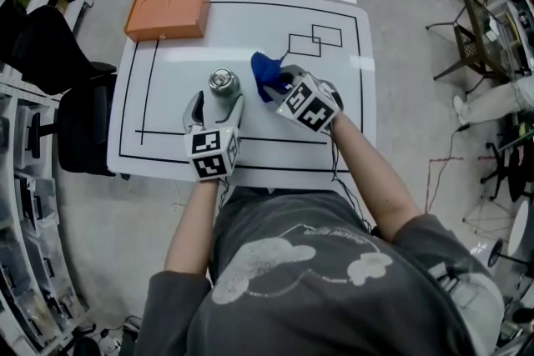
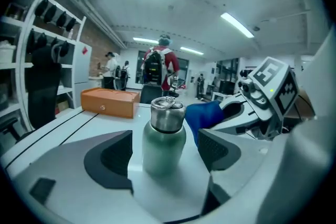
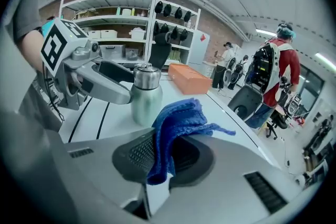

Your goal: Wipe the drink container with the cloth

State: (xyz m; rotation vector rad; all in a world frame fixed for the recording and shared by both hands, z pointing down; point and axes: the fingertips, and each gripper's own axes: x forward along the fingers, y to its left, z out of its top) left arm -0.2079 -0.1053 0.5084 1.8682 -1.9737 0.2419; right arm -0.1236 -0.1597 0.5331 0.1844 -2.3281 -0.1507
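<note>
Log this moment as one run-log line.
left gripper: open, straddling bottle | right gripper: shut on blue cloth, right of bottle | bottle: upright on table, lid on

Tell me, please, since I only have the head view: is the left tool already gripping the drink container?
Observer: Not yet. The left gripper view shows the left tool open. The bottle stands upright between its pads, with a gap on each side.
Operator: Thank you. And what about my other hand?
Observer: The right gripper view shows the right tool shut on the blue cloth. The cloth is folded between the pads, and its loose part bunches up above them, near the bottle.
</note>
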